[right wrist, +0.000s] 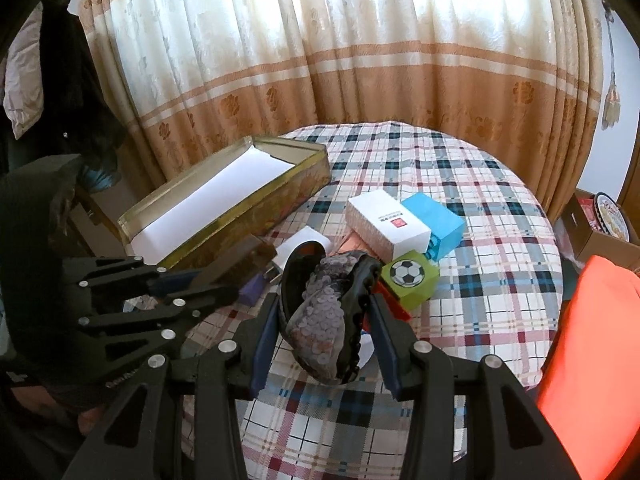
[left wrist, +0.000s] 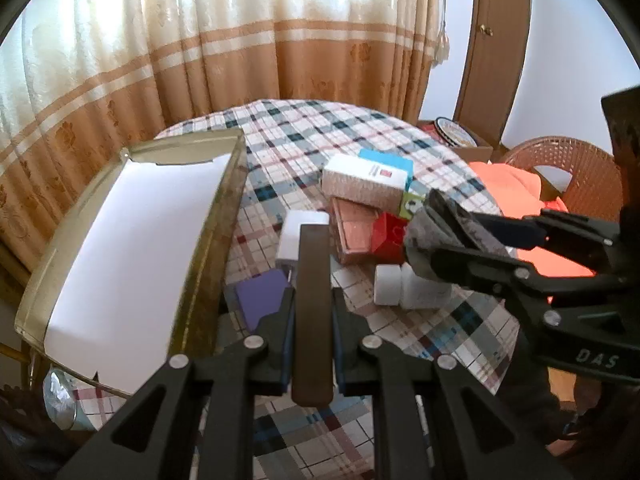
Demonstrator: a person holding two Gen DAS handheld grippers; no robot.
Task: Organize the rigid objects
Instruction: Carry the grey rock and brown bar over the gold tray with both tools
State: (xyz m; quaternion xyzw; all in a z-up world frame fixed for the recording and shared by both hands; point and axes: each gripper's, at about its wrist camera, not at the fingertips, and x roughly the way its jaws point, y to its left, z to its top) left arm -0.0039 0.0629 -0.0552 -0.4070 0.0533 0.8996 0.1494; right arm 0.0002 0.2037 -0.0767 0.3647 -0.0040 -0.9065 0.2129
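Observation:
My left gripper (left wrist: 312, 300) is shut on a flat dark brown bar (left wrist: 312, 312) and holds it above the table, next to the gold tin box (left wrist: 208, 248). The tin has a white lining and shows in the right wrist view (right wrist: 248, 208) too. My right gripper (right wrist: 324, 312) is shut on a dark sequined case (right wrist: 324, 316) above the pile; it also appears in the left wrist view (left wrist: 448, 236). On the cloth lie a white box (left wrist: 364, 184), a blue box (right wrist: 436, 220), a green football cube (right wrist: 408, 280), a red block (left wrist: 388, 236), a white bottle (left wrist: 408, 284) and a purple block (left wrist: 260, 296).
The round table has a plaid cloth (right wrist: 480, 280). A curtain (right wrist: 360, 60) hangs behind it. An orange cloth (right wrist: 592, 360) lies at the right over a wicker chair (left wrist: 576, 176). A cardboard box (right wrist: 600, 232) stands at the far right.

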